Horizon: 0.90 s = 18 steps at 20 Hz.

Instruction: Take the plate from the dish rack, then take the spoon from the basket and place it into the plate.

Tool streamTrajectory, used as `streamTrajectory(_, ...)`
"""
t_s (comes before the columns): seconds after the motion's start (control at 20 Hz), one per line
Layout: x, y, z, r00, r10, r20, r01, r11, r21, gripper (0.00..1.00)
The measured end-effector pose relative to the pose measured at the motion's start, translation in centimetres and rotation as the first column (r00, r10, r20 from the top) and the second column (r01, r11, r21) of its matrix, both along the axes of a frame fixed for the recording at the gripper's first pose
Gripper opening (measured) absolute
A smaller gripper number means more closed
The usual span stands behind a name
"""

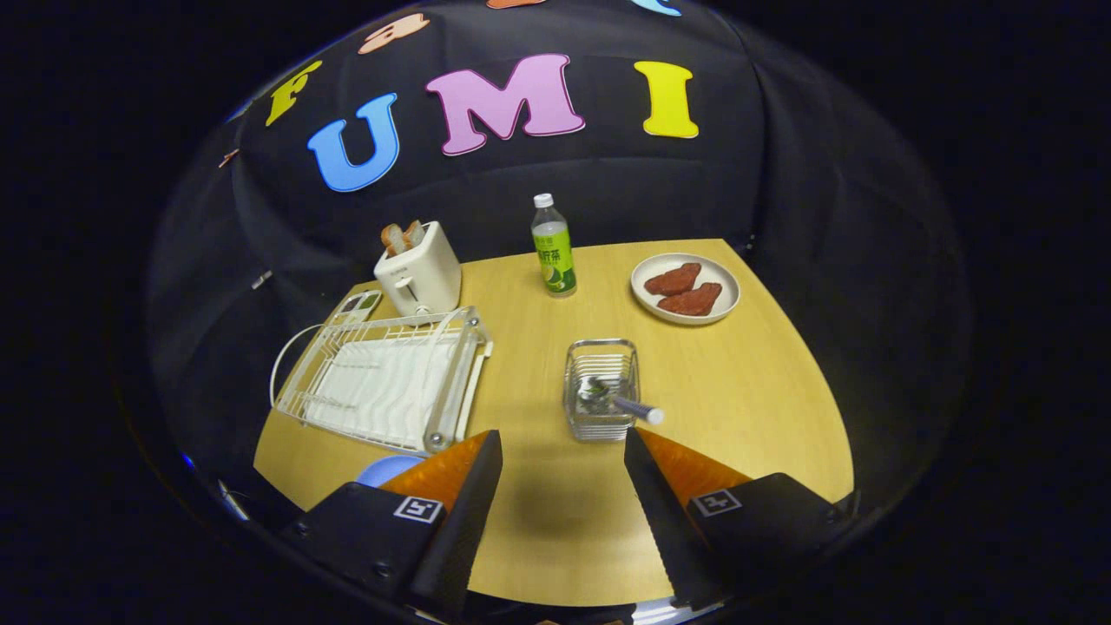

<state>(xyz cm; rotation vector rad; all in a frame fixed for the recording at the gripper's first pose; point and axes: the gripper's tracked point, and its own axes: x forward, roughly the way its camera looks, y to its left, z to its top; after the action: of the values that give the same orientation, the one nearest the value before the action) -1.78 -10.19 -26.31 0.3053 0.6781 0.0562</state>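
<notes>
Spoon in basket, right of rack.

**Bright desk, dark surround, strong fisheye bend**

Light falls from overhead onto the desk, which shows bright and evenly lit while the cloth wall behind it stays dim. A soft, broad shadow lies on the wood between the spread jaws of the gripper. The wire basket and the bottle cast only short, faint shadows. The spoon gives a small glint. The middle is sharp; toward the rim the desk edges curve hard and detail softens and darkens.
</notes>
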Motion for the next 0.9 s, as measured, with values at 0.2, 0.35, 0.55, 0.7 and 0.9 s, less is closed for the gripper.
streamTrajectory(0.2, 2.3, -2.8, -2.8, 0.999, 0.013, -0.037, -0.015, 0.999, -0.044, 0.88)
streamTrajectory(0.35, 3.4, -2.6, -4.6, 0.996, 0.064, -0.059, -0.067, 0.997, -0.048, 0.88)
streamTrajectory(0.55, 4.0, -2.2, -6.9, 0.989, 0.102, -0.107, -0.109, 0.992, -0.062, 0.57)
streamTrajectory(0.7, 3.8, -1.4, -7.2, 0.986, 0.106, -0.126, -0.108, 0.994, -0.003, 0.23)
streamTrajectory(0.9, 3.2, -2.1, -6.6, 0.988, 0.115, -0.107, -0.119, 0.993, -0.028, 0.12)
